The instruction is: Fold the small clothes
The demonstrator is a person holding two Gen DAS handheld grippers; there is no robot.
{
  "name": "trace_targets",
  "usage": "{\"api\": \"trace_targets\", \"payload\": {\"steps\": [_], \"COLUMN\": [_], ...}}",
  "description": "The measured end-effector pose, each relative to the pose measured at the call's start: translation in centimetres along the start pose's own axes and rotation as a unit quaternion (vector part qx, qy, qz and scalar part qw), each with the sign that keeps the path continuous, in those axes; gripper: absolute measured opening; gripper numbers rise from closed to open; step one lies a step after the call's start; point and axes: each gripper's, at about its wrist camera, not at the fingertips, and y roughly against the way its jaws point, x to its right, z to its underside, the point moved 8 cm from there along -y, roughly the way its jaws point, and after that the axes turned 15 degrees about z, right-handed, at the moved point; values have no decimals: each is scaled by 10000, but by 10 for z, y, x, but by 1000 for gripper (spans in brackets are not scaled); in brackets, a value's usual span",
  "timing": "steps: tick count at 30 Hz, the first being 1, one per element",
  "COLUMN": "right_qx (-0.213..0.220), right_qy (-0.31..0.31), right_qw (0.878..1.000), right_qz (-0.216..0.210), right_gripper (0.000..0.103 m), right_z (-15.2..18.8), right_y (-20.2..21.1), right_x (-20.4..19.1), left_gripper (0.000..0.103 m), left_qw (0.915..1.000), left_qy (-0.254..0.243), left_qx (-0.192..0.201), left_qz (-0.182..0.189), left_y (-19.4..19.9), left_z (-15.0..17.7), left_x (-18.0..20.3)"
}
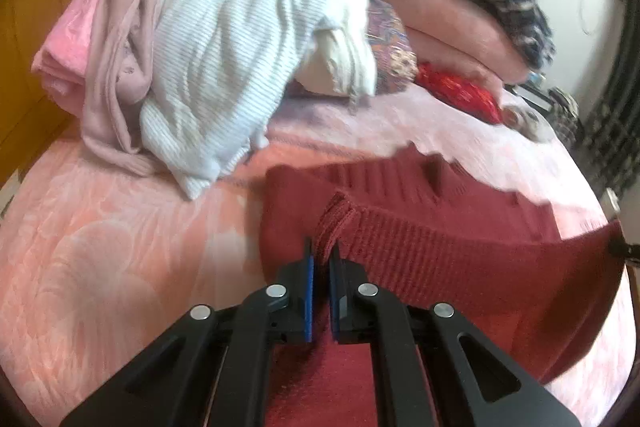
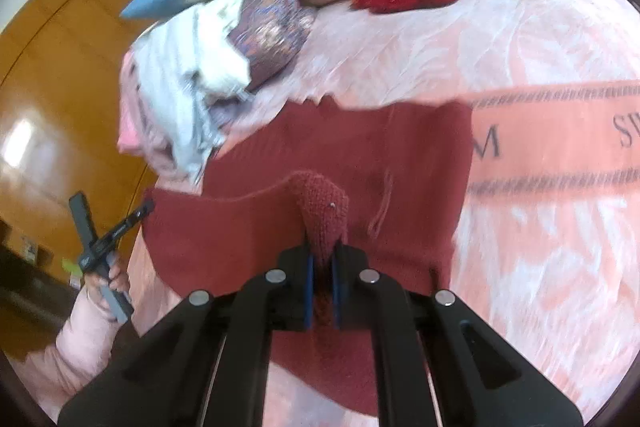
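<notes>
Red knit sweater point(image 1: 460, 247) pinched, hand point(image 2: 105, 277) right-view only

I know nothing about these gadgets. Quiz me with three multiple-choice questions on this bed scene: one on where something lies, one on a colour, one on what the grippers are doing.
1. Where does the white knit sweater lie?
A. on the clothes pile at the far left of the bed
B. on the floor
C. between the grippers

2. What colour is the knit garment being handled?
A. blue
B. dark red
C. white

3. How are the left gripper and the right gripper?
A. both open wide
B. one open, one shut
C. both shut on the garment's edge

Answers:
1 A, it drapes over the pink clothes there.
2 B, the knit is dark red in both views.
3 C, fabric is pinched between each pair of pads.
</notes>
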Motion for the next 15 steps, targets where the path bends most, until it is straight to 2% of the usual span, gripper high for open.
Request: {"api": "trace_targets", "payload": {"steps": [3,8,15], "right_qx": [6,-56,-138], "right_qy": [-166,-222,-453], "right_qw": [9998,9988,9955], "right_qz": [123,439,824], "right_gripper": [5,5,5], "right_z": [-27,-63,-85], "right_y": [-18,-54,-96], "right_x": [9,14,33], "left_gripper": [6,6,6], "left_qw": [9997,9987,9966], "left_qy": [87,314,230], "left_qx": [34,15,101], "left_qz": [-246,-393,-780], "left_y": [-22,-53,-95], "left_z": [-21,-44,-63], "left_x": [-13,-27,-37]}}
